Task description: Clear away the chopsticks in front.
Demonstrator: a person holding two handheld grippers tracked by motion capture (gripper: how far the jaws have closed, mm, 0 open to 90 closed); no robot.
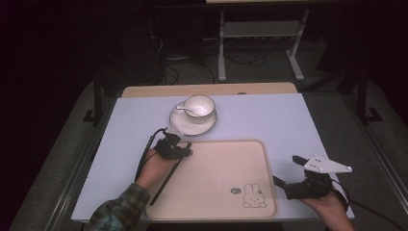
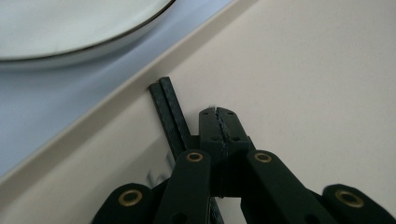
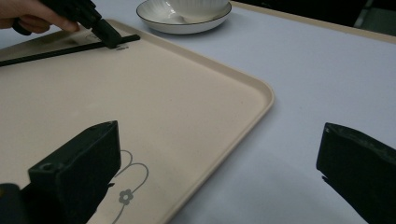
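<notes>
Chopsticks (image 1: 169, 175), a dark pair lying side by side, rest on the left edge of the beige tray (image 1: 226, 163), their far tips just inside the rim near the corner closest to the saucer (image 1: 192, 123). They look thin, stiff and light, and likely slick on that smooth tray; I'd judge they roll or slide apart easily, so a hold across both sticks together, somewhere toward the upper third, seems the safest place. In the left gripper view the left claw (image 2: 218, 122) sits right beside the sticks, touching or nearly touching them, with its jaws pressed together on themselves and not around the pair. The left hand (image 1: 155, 166) comes in low from the near edge, forearm in a plaid sleeve, wrist angled toward the tray's upper left corner.

The right claw (image 1: 287, 169) hangs over the worktop (image 1: 288, 120) just off the tray's right rim, jaws spread wide with nothing between them, the hand held near the worktop's front right corner. Beyond the tray, a white cup (image 1: 198, 107) with a spoon (image 1: 185, 109) in it stands on the saucer, well clear of both hands.
</notes>
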